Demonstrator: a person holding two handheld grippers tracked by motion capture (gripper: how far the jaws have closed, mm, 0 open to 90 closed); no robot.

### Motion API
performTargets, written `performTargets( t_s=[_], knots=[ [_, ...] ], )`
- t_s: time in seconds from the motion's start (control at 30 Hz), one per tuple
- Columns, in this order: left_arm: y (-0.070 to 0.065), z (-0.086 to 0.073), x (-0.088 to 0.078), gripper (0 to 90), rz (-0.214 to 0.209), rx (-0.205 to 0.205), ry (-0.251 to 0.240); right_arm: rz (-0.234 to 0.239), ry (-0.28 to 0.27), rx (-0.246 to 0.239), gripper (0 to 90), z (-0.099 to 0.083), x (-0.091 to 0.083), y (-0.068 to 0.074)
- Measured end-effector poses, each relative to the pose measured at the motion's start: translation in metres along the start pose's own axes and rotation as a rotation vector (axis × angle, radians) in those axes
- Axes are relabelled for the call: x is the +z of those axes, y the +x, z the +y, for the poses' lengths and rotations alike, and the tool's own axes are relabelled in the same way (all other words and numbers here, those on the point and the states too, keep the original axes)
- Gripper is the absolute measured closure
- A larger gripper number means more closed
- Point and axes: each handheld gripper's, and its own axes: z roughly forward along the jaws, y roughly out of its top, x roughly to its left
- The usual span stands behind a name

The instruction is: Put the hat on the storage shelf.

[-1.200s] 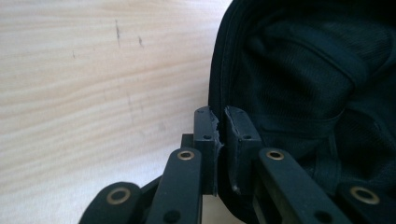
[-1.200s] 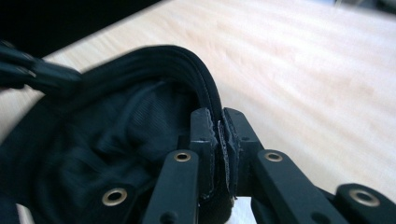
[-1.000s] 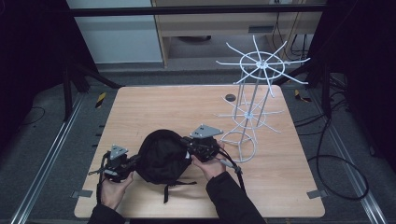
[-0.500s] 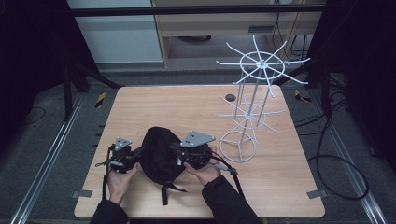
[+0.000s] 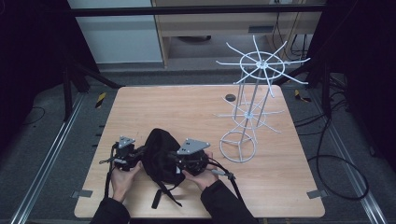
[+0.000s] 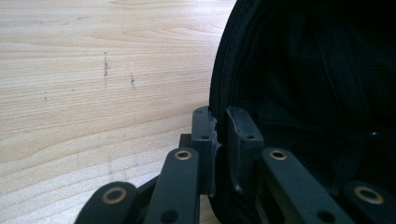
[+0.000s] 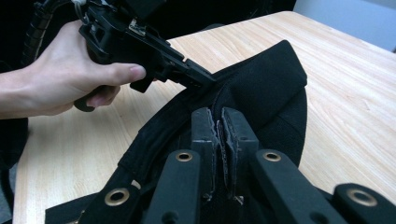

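A black cap (image 5: 158,156) sits low over the near left of the wooden table (image 5: 187,107), held between two hand-held grippers. My left gripper (image 5: 140,152) pinches its left rim; in the left gripper view the jaws (image 6: 218,126) clamp the stitched edge of the cap (image 6: 303,70), and they have just been opening a little with the edge still between them. My right gripper (image 5: 173,158) is shut on the opposite rim (image 7: 218,123) of the cap (image 7: 261,79). The left gripper (image 7: 140,42) and its hand appear across the cap in the right gripper view.
A white wire rack (image 5: 247,102) with spoked arms stands on a ring base at the table's right. A small dark round spot (image 5: 229,97) lies behind it. The cap's strap (image 5: 161,196) trails toward the near edge. Metal rails run along both sides of the table.
The right gripper has moved left and toward the near edge, bringing the two grippers closer together. The cap between them now looks narrower and more folded.
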Motion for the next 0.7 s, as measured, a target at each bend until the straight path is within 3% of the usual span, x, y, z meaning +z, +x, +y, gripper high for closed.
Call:
performTargets(
  t_s=[0.13,0.2,0.33,0.4,0.53,0.7],
  knots=[
    [0.002,0.001,-0.005,72.4,-0.027,0.006,0.004,-0.042,-0.005,0.007,84.2,0.001,-0.006,-0.003],
    [0.002,0.001,-0.007,68.5,-0.030,0.015,0.004,-0.049,-0.005,0.007,84.2,0.001,-0.007,-0.004],
    [0.003,0.001,-0.019,63.1,-0.030,0.029,-0.014,-0.107,-0.001,0.020,84.3,0.001,-0.014,-0.009],
    [0.004,0.004,-0.032,60.5,-0.021,0.024,-0.043,-0.127,-0.002,0.034,84.3,0.002,-0.016,-0.012],
    [0.002,0.009,-0.046,58.5,-0.042,0.011,-0.082,-0.134,-0.003,0.039,84.3,0.002,-0.018,-0.014],
    [-0.018,0.021,-0.059,54.4,-0.115,0.010,-0.133,-0.137,0.003,-0.003,84.1,0.000,-0.017,-0.007]
  ],
)
